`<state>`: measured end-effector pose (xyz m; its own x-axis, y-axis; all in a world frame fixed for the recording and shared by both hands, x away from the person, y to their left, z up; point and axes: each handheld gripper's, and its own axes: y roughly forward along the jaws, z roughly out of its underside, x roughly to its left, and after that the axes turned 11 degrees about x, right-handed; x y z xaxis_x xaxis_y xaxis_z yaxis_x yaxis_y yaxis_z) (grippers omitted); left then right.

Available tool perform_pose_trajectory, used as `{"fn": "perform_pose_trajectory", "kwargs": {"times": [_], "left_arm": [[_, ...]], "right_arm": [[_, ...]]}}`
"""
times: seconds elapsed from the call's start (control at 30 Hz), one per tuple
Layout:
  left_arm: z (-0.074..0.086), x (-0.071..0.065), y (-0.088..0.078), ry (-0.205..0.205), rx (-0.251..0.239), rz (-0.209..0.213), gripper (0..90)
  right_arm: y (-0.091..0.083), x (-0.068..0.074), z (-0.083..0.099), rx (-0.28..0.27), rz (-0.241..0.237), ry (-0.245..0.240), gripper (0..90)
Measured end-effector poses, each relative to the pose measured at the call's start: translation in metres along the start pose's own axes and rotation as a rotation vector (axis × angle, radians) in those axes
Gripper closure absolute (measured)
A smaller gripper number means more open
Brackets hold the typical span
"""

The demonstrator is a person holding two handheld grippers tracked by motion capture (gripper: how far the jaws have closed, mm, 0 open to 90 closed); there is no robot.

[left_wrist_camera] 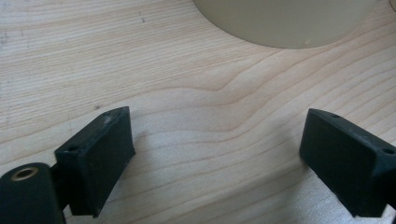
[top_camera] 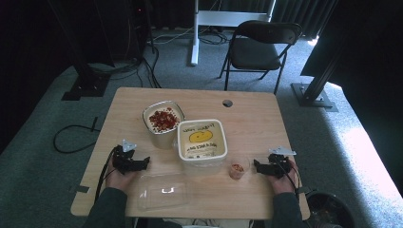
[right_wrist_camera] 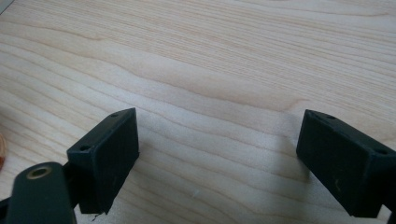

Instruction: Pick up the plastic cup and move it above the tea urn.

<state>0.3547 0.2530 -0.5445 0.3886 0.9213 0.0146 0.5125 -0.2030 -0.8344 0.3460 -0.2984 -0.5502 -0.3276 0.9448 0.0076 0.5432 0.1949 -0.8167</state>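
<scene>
My left gripper (top_camera: 144, 163) rests low over the table at the left, held by a hand, its jaws wide open with only bare wood between them (left_wrist_camera: 217, 154). My right gripper (top_camera: 256, 166) sits at the right, also open and empty (right_wrist_camera: 217, 154). A round cream tub (top_camera: 163, 122) holding red pieces stands at the centre left. Beside it is a square cream tub (top_camera: 202, 142) with a yellow-printed lid. A small clear cup (top_camera: 237, 168) with red bits stands just left of the right gripper. A clear plastic lid (top_camera: 162, 191) lies at the front.
The wooden table (top_camera: 256, 118) has a round cable hole (top_camera: 227, 103) near its far edge. A black folding chair (top_camera: 259, 45) stands behind the table. Cables lie on the grey carpet at the left. A dark bin (top_camera: 330, 209) sits by the table's front right corner.
</scene>
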Motion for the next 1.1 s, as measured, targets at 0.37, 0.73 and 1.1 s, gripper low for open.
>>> {"fn": "perform_pose_trajectory", "kwargs": {"times": [0.37, 0.73, 1.1], "left_arm": [[0.001, 0.004, -0.004, 0.003, 0.014, 0.000, 16.8], [0.004, 0.008, -0.028, 0.042, -0.012, 0.060, 48.6], [0.004, -0.003, -0.085, 0.075, -0.098, 0.124, 46.9]], "right_arm": [[-0.001, 0.001, 0.001, 0.001, 0.002, 0.003, 12.5], [-0.001, 0.001, 0.001, 0.001, 0.000, 0.001, 12.6], [-0.001, 0.001, 0.001, 0.000, 0.000, 0.000, 12.6]]}}
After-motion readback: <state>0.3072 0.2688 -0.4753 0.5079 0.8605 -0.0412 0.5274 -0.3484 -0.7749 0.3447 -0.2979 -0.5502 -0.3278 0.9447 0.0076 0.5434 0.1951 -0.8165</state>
